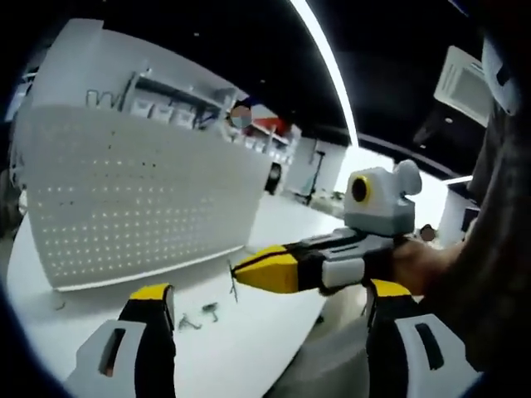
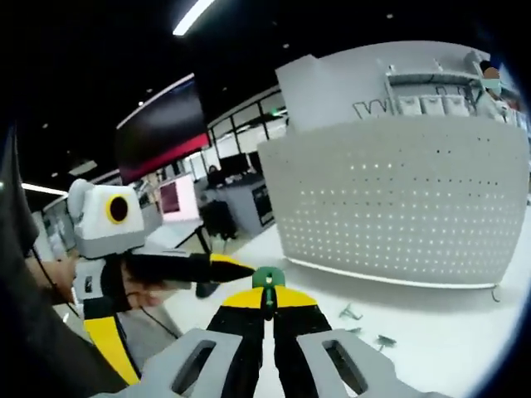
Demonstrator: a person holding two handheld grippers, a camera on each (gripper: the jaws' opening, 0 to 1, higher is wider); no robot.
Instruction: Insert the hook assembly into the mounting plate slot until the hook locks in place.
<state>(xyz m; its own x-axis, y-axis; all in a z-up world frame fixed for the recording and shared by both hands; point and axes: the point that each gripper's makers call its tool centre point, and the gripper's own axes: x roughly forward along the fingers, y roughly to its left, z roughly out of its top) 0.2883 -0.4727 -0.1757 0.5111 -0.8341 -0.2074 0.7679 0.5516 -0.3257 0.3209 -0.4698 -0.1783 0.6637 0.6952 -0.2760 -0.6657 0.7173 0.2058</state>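
Find the hook assembly (image 2: 267,279) pinched at the tip of the right gripper (image 2: 267,300), jaws closed on it, a green part protruding just past the yellow pads. Note the left gripper (image 2: 236,267) spread wide and empty, tip just beside the hook, entering the right gripper view from the left. Locate the mounting plate (image 2: 398,207) upright on the table (image 2: 448,365), ahead and to the right of the right gripper, clearly apart from it; long axis across the view, perforated face toward both tools. Treat the right gripper as the nearer, loaded tool. Judge the hook's thin wire as hanging crosswise to the jaws in the left gripper view; exact pointing too small to tell. Disregard the loose hooks (image 2: 349,313) on the table near the plate.
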